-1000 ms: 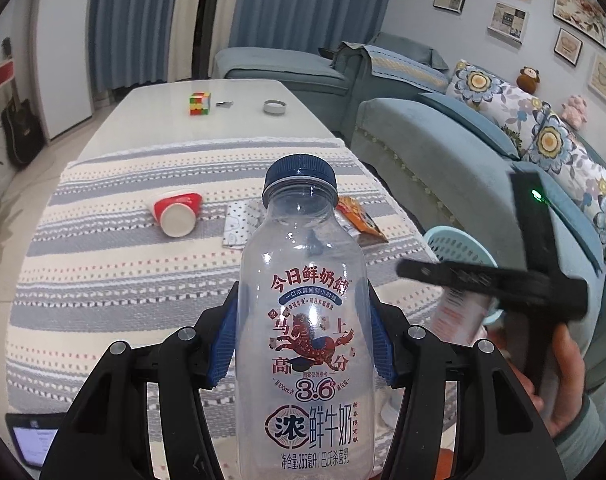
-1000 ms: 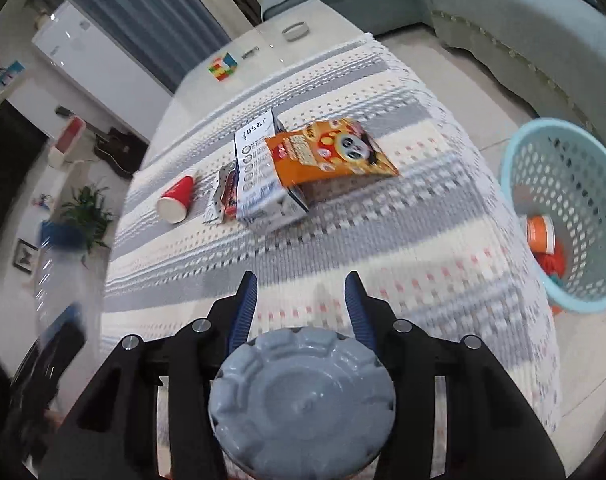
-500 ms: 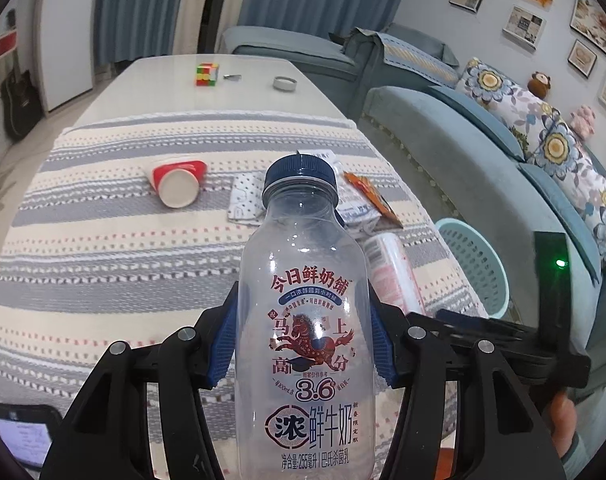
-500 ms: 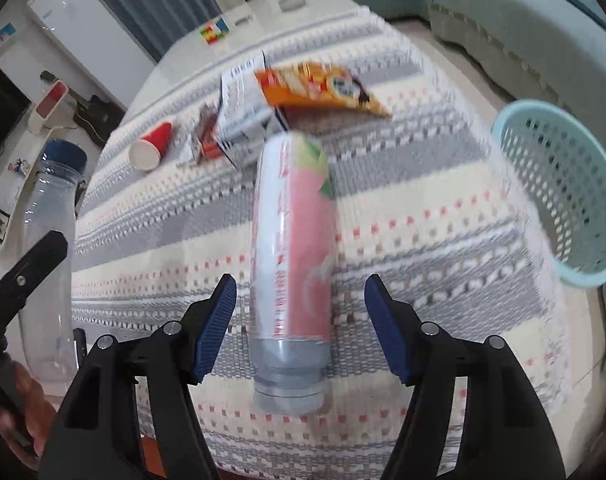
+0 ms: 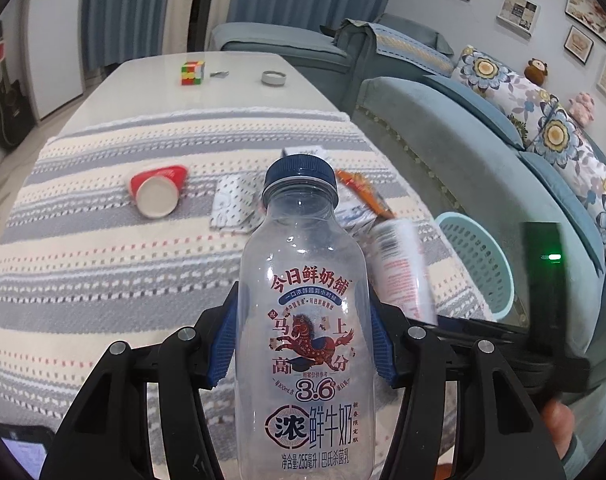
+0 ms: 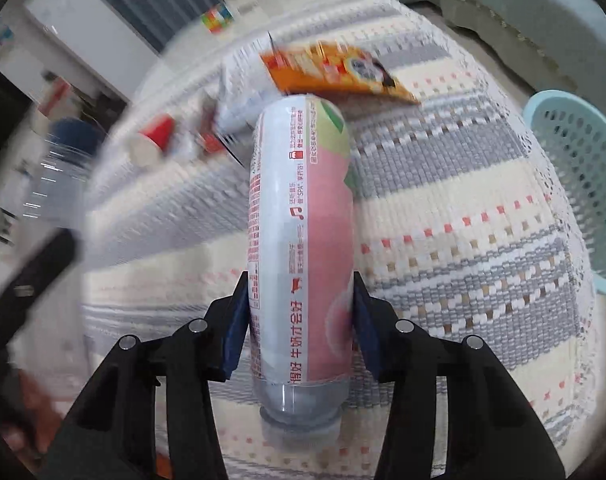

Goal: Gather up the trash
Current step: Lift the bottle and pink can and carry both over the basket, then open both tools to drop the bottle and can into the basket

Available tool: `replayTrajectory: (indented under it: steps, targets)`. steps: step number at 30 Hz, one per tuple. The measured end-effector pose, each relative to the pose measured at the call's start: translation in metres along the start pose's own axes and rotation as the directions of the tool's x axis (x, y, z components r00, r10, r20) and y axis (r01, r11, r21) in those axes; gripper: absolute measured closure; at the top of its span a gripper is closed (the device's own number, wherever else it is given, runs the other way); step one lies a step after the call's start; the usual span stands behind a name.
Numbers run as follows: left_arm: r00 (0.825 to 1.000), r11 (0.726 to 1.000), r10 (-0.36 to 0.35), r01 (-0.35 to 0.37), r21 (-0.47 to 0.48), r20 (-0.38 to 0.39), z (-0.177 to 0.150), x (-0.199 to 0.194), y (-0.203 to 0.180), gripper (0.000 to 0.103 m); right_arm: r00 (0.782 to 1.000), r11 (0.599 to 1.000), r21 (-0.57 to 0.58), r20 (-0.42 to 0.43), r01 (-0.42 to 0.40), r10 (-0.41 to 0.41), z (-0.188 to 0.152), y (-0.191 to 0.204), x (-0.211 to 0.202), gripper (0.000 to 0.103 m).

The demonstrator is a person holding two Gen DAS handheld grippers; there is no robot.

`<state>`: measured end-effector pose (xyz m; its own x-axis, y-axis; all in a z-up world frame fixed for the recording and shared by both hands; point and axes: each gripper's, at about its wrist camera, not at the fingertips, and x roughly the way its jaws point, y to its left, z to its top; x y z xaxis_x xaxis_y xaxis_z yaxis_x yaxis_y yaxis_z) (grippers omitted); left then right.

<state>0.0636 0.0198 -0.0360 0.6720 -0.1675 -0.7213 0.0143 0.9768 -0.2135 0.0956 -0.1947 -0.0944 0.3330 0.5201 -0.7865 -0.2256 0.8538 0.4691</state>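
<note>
My left gripper (image 5: 301,340) is shut on a clear empty milk bottle (image 5: 303,312) with a blue cap, held upright above the striped tablecloth. My right gripper (image 6: 301,324) is shut on a pink-labelled bottle (image 6: 301,240), cap end toward the camera; this bottle also shows in the left wrist view (image 5: 403,268). On the cloth lie a red paper cup (image 5: 157,194), a white carton (image 6: 243,100), an orange snack bag (image 6: 339,74) and a dotted wrapper (image 5: 235,206). A light blue basket (image 6: 579,172) stands on the floor to the right of the table.
A Rubik's cube (image 5: 192,73) and a round white lid (image 5: 274,77) sit on the bare far end of the table. A blue sofa (image 5: 503,128) with flowered cushions runs along the right. A guitar (image 5: 7,116) leans at far left.
The right gripper opened and let the pink-labelled bottle lie on the cloth, then closed on its side again. The left gripper kept its hold on the milk bottle and shifted slightly.
</note>
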Motion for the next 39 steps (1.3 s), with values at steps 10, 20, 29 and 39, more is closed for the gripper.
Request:
replayTrajectory:
  steps: [10,20,29,39]
  targets:
    - [0.99,0.988,-0.108,0.096,0.121,0.096,0.057,-0.005,-0.081,0.049,0.953,0.996,0.088,0.303,-0.013,-0.015,0.034,-0.05,-0.123,0.059]
    - [0.96,0.936,-0.266,0.234,0.263,0.092,0.087,0.023,-0.199,0.049,0.877,0.941,0.282,0.384,0.187,-0.289,0.047,-0.151,-0.185,0.059]
    - [0.937,0.902,-0.332,0.349,0.253,-0.111,0.059,0.127,-0.25,0.049,0.885,0.857,0.431,0.226,0.283,-0.406,0.029,-0.242,-0.131,0.059]
    - [0.918,0.897,-0.313,0.371,0.242,-0.245,0.025,0.201,-0.253,0.044,0.895,0.809,0.486,0.109,0.332,-0.433,0.019,-0.273,-0.08,0.058]
